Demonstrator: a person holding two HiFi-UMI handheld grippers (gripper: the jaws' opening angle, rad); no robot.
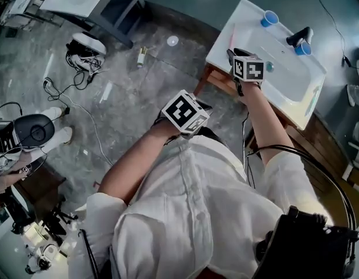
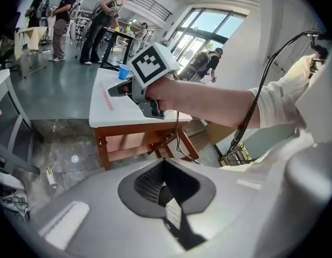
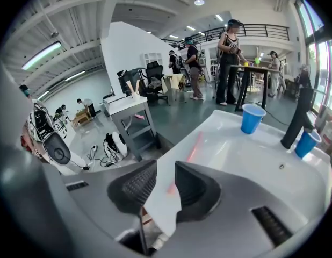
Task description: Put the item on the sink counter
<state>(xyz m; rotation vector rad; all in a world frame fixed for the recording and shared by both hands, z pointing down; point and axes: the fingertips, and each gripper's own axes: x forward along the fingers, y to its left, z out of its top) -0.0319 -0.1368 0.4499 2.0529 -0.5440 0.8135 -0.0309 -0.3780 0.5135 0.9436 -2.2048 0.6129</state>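
Observation:
A thin pink stick (image 1: pixel 231 36) lies on the white sink counter (image 1: pixel 284 80) near its left end. In the right gripper view the pink stick (image 3: pixel 194 147) rests flat on the counter (image 3: pixel 246 155) just beyond my right gripper (image 3: pixel 165 168). That gripper is open, and only the counter shows in the gap between its pads. From the head view, my right gripper (image 1: pixel 232 55) hovers over the counter's left edge, just short of the stick. My left gripper (image 1: pixel 188 112) hangs off the counter above the floor; its own view shows my left gripper (image 2: pixel 165 168) shut and empty.
Two blue cups (image 1: pixel 269 18) (image 1: pixel 302 49) and a black faucet (image 1: pixel 300 36) stand at the counter's far side. A wooden frame (image 2: pixel 134 144) carries the counter. Cables, a white object (image 1: pixel 86 45) and a small bottle (image 1: pixel 142 56) lie on the floor. People stand in the background.

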